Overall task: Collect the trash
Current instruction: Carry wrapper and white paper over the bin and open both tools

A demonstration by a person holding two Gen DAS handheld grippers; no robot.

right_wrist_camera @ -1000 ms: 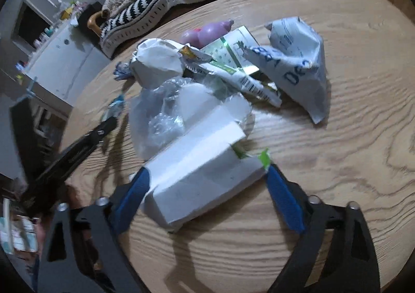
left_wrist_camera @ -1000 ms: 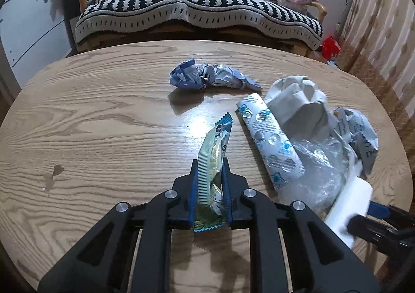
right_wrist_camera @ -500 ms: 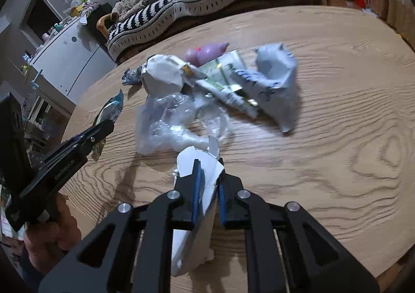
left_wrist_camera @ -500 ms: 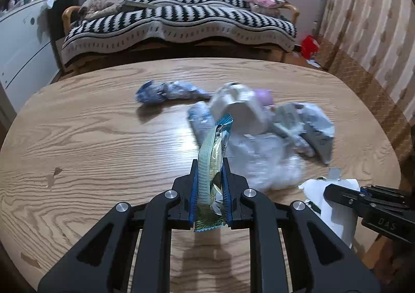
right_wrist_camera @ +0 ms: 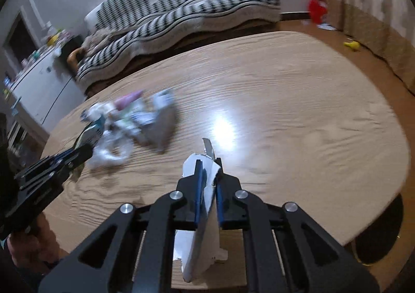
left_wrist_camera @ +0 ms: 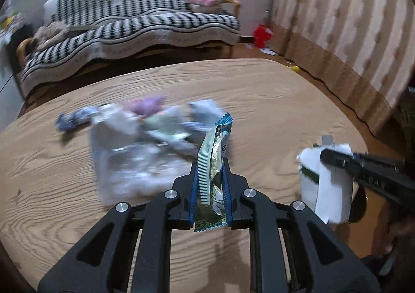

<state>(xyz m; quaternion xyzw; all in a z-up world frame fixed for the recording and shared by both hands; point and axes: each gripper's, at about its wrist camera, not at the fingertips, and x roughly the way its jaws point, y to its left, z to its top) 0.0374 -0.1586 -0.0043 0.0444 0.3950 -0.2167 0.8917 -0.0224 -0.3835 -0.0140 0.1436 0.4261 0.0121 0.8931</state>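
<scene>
From your left wrist view, your left gripper [left_wrist_camera: 209, 184] has its jaws clenched on a green snack wrapper [left_wrist_camera: 213, 163], held upright above the wooden tabletop [left_wrist_camera: 272, 101]. A blurred pile of trash [left_wrist_camera: 140, 142] lies beyond.

From your right wrist view, your right gripper [right_wrist_camera: 207, 186] grips a flattened white carton [right_wrist_camera: 205, 215] above the tabletop's near edge.

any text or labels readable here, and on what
None can be read for sure.
Green snack wrapper in the left gripper: print too small to read.
Right gripper body: pale embossed lettering, too blurred.
White torn carton in the right gripper: no print visible.
Trash pile on the table: motion-blurred.
</scene>
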